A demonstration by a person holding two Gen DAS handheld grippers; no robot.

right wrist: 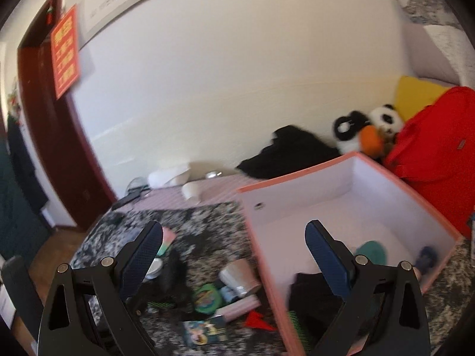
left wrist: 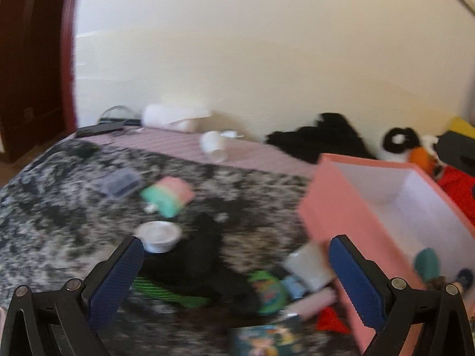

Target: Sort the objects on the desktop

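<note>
A pink box [left wrist: 335,216] with a white inside stands on the right of a black-and-white blanket [left wrist: 44,207]; it also shows in the right wrist view [right wrist: 267,267]. It holds a teal item [right wrist: 371,250], a dark blue item [right wrist: 427,256] and a black item [right wrist: 308,290]. Left of the box lie a grey cup [right wrist: 240,276], a green round toy [right wrist: 207,298], a pink tube [right wrist: 240,307], a black cloth [left wrist: 196,255], a white bowl [left wrist: 158,235] and a pink-green sponge [left wrist: 167,195]. My left gripper [left wrist: 234,281] is open above the clutter. My right gripper [right wrist: 234,258] is open, straddling the box's left wall.
A small picture card [right wrist: 204,329] and a red scrap [right wrist: 258,320] lie near the front. A clear case [left wrist: 121,182] and a tipped white cup [left wrist: 213,145] lie further back. Black clothing [right wrist: 285,154], a panda plush [right wrist: 371,127] and a red bag [right wrist: 436,148] line the wall.
</note>
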